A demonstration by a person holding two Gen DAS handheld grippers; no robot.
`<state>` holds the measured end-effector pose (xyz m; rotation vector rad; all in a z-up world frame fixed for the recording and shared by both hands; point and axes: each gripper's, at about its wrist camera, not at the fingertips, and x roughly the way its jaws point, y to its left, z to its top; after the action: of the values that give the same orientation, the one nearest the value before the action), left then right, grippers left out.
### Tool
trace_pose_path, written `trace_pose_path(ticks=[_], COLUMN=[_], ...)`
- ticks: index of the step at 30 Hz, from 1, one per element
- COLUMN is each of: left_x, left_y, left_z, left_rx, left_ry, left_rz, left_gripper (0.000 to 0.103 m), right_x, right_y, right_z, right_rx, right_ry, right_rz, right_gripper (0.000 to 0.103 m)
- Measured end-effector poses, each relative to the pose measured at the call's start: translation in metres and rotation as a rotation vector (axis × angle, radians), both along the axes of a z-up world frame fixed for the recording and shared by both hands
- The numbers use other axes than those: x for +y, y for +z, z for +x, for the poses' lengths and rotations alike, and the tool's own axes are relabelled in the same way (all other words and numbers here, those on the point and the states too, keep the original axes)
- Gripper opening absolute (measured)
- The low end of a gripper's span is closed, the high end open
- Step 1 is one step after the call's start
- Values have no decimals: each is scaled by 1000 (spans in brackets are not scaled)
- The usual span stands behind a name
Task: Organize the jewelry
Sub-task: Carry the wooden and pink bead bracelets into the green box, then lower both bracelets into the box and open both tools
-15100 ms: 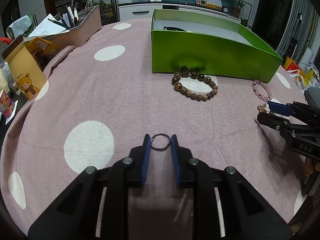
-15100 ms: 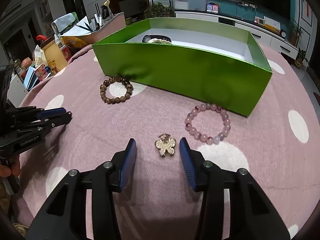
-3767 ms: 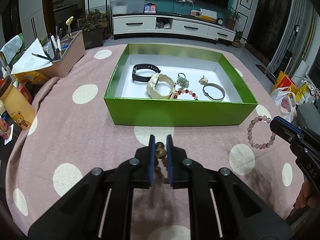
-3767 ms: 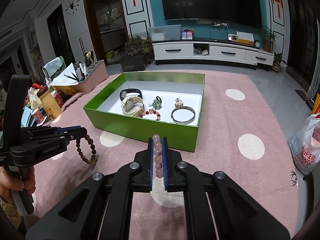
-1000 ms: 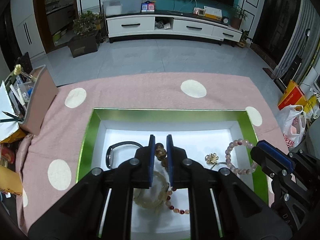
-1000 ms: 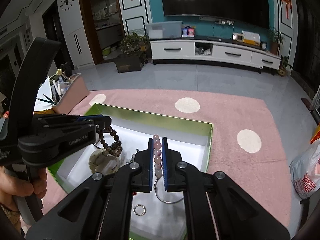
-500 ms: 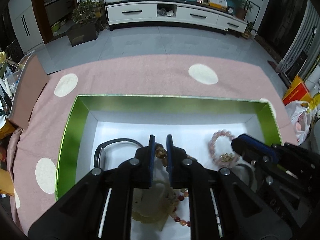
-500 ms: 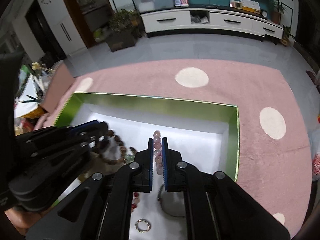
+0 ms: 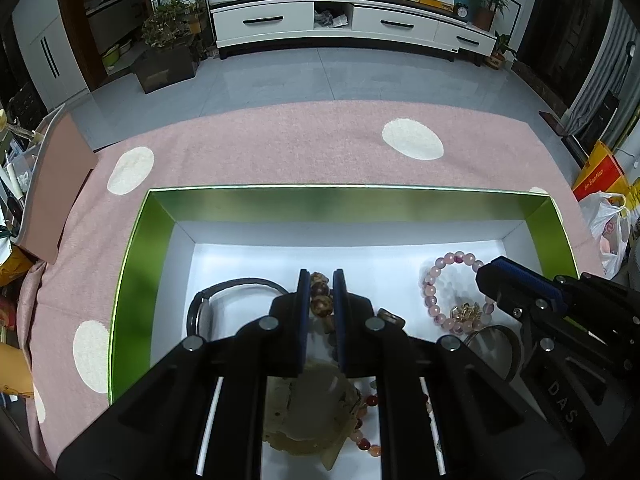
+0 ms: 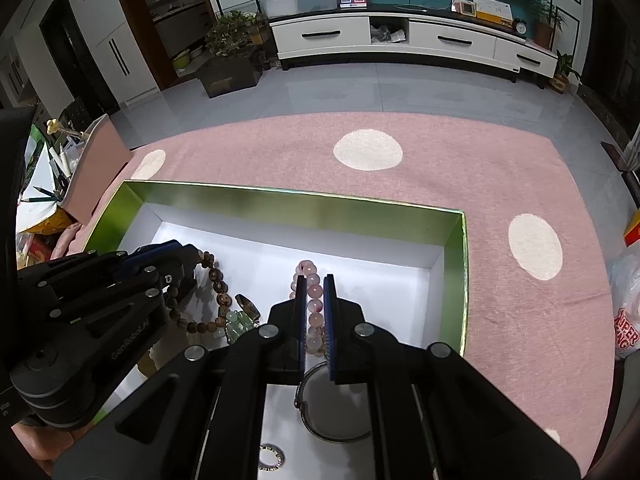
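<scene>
My left gripper (image 9: 320, 280) is shut on a brown wooden bead bracelet (image 9: 320, 298) and holds it low inside the green box (image 9: 344, 200); the bracelet also shows in the right wrist view (image 10: 218, 288). My right gripper (image 10: 312, 284) is shut on a pink bead bracelet (image 10: 312, 292), also low inside the box (image 10: 296, 200). The pink bracelet also shows in the left wrist view (image 9: 434, 292), hanging from the right gripper (image 9: 494, 270) at the box's right side.
In the box lie a black band (image 9: 208, 300), a cream watch (image 9: 304, 412), a red bead bracelet (image 9: 366, 440), a gold brooch (image 9: 466, 312), a silver bangle (image 10: 320, 420), a small ring (image 10: 271, 456) and a green charm (image 10: 236, 326). A pink organizer (image 9: 56, 184) stands left on the dotted cloth (image 9: 280, 144).
Both grippers have dropped lower into the box with their bracelets still held. The pink bracelet now hangs down to the box floor over the brooch.
</scene>
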<state>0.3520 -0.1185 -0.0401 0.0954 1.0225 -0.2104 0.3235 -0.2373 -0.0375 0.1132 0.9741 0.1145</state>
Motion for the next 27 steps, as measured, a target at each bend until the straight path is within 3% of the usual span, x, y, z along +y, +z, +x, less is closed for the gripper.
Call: trace_pose_path(ticks=[27], left_x=[-4], left_y=[-6], left_z=[-1], left_rx=[14], left_ry=[1], left_rz=[36], left_gripper=[11], right_x=[2], right_y=[-3], right_z=[0], right_rx=[10], right_ry=[-2], right_rz=[-37], right_gripper=[7])
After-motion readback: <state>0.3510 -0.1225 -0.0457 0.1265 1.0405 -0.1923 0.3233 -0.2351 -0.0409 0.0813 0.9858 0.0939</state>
